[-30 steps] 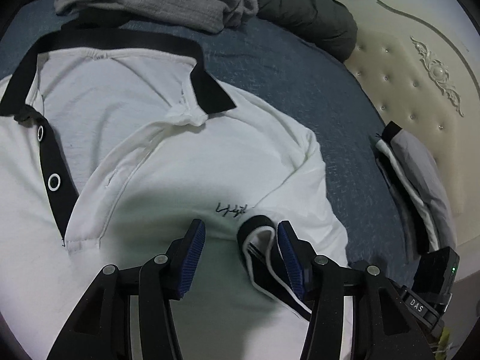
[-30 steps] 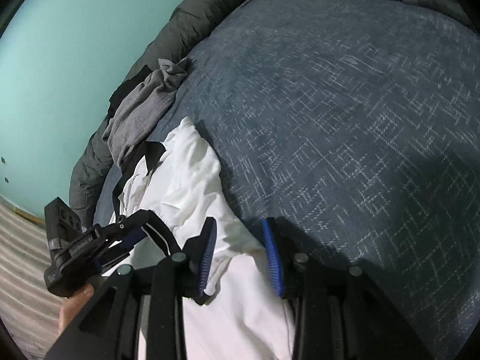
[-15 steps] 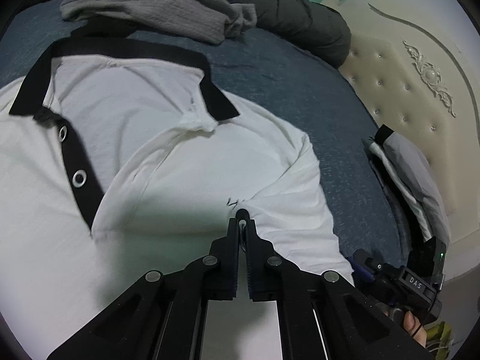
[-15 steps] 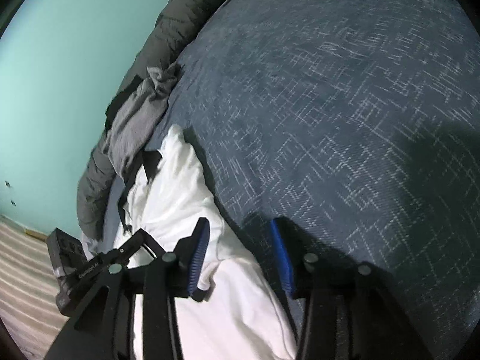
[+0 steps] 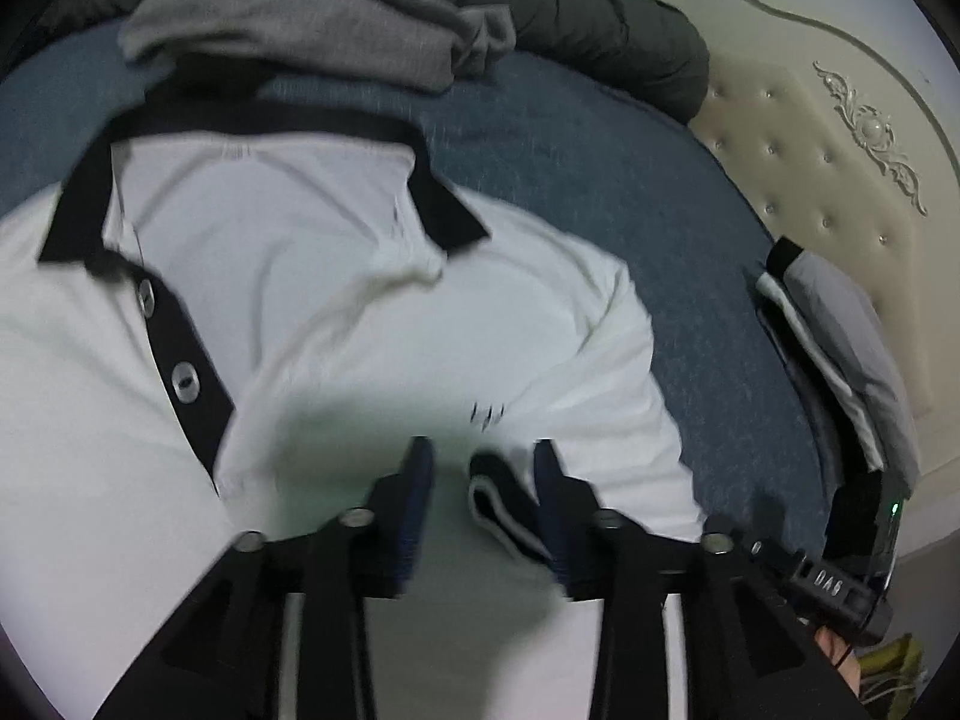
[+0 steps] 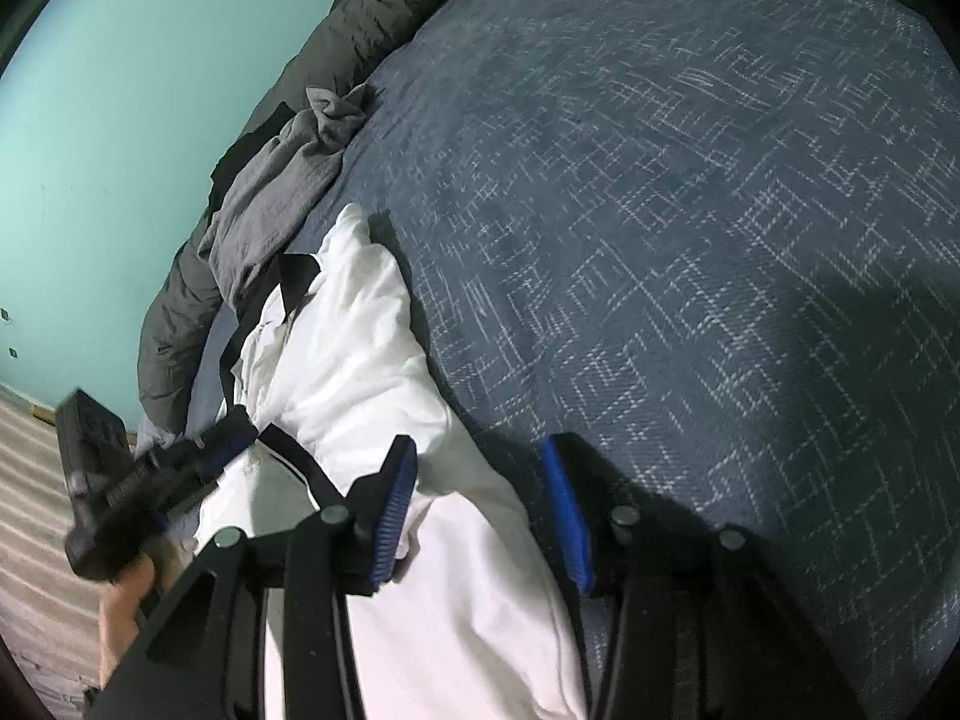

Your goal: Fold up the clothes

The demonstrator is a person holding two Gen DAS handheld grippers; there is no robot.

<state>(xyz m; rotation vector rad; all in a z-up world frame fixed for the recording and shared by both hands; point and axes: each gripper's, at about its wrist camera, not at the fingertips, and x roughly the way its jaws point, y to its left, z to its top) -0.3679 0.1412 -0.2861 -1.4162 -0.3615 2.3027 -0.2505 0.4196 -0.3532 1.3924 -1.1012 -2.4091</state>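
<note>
While the white polo shirt [image 5: 336, 312] lies spread face-up across the blue bedspread [image 5: 600, 180], the left gripper [image 5: 483, 480] hangs low over its chest, at 6 o'clock in the left wrist view. Its jaws have just been opening and now stand apart; the black sleeve cuff [image 5: 504, 498] with its white stripe lies folded onto the shirt between them, close to the right-hand pad, though blur makes it hard to say whether it touches that pad. Nothing is pinched. The black collar [image 5: 270, 120] sits toward 12 o'clock, and the black button strip [image 5: 180, 372] runs down at 9 o'clock. A small dark logo [image 5: 487, 414] shows just above the fingertips.

Beyond the collar, a crumpled grey garment [image 5: 300, 18] rests at 12 o'clock against a dark quilt [image 5: 600, 30]. At 3 o'clock a folded grey and black garment [image 5: 840, 348] lies by the cream tufted headboard [image 5: 840, 150].

From the right wrist view, the right gripper [image 6: 480, 510] sits at 6 o'clock with its jaws parted, straddling the shirt's bunched white edge [image 6: 456, 540] where it meets the bedspread; the blue pads [image 6: 393, 510] do not press on the cloth. The left gripper shows at 8 o'clock, held by a hand [image 6: 126, 606], with a teal wall [image 6: 120, 90] behind.
</note>
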